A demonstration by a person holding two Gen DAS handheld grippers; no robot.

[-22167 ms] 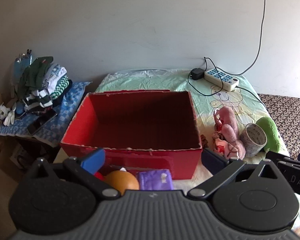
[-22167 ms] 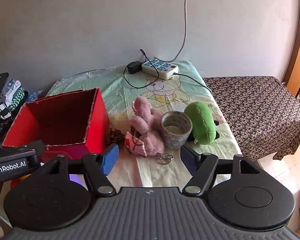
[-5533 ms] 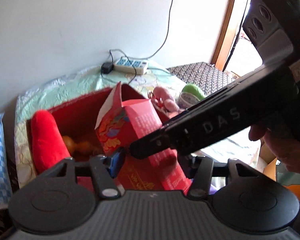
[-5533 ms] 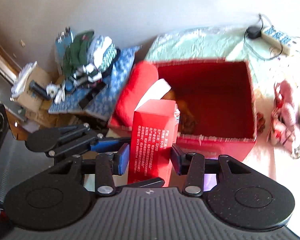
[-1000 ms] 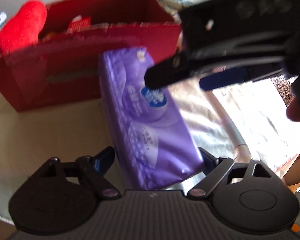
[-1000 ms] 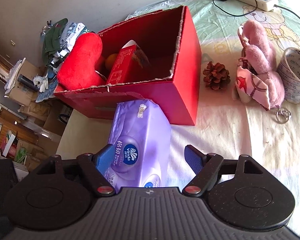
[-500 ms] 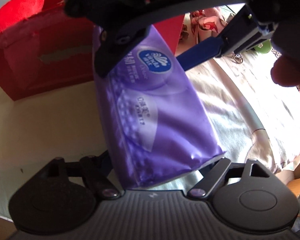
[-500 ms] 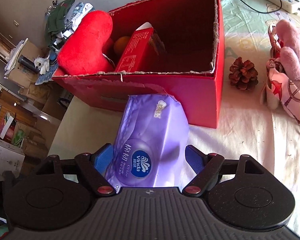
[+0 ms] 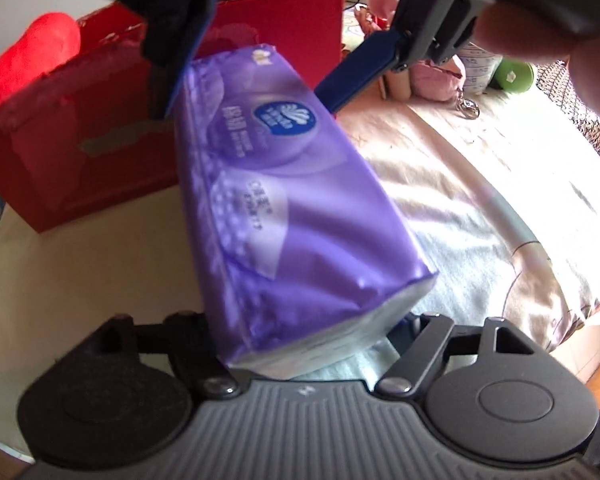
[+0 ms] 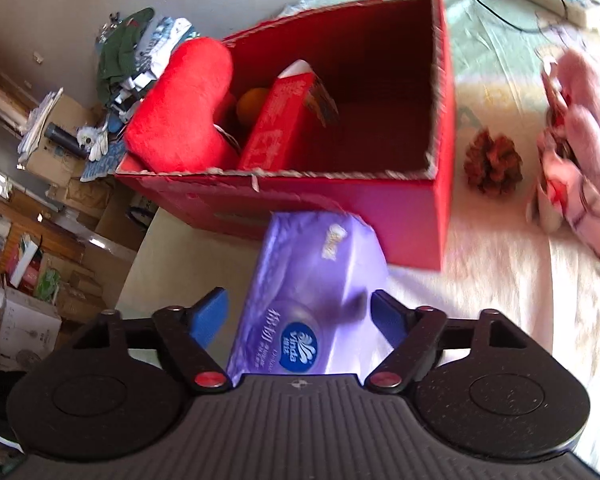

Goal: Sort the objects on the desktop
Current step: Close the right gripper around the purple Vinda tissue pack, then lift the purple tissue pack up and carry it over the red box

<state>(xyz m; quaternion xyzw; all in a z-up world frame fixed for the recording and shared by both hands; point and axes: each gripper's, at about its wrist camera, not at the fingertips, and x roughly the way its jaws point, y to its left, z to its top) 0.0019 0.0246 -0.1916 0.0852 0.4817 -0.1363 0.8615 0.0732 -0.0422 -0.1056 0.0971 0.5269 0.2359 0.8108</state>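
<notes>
Cloth-covered counter (image 10: 500, 300), red box (image 10: 412, 216) half filled. Purple tissue pack (image 9: 284, 200) lying just before it, between both grippers: left gripper (image 9: 308, 340) closing on near end, right gripper (image 10: 300, 316) opening, not gripping. Next: lift into box.

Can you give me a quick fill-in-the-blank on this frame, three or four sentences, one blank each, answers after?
1. The tissue pack between both grippers is ____ in colour.
2. The red heart cushion, an orange and a carton sit inside the red ____.
3. Just to the right of the box, on the cloth, lies a brown ____.
4. The pack lies ____ the box, not in it.

Answers: purple; box; pine cone; outside
</notes>
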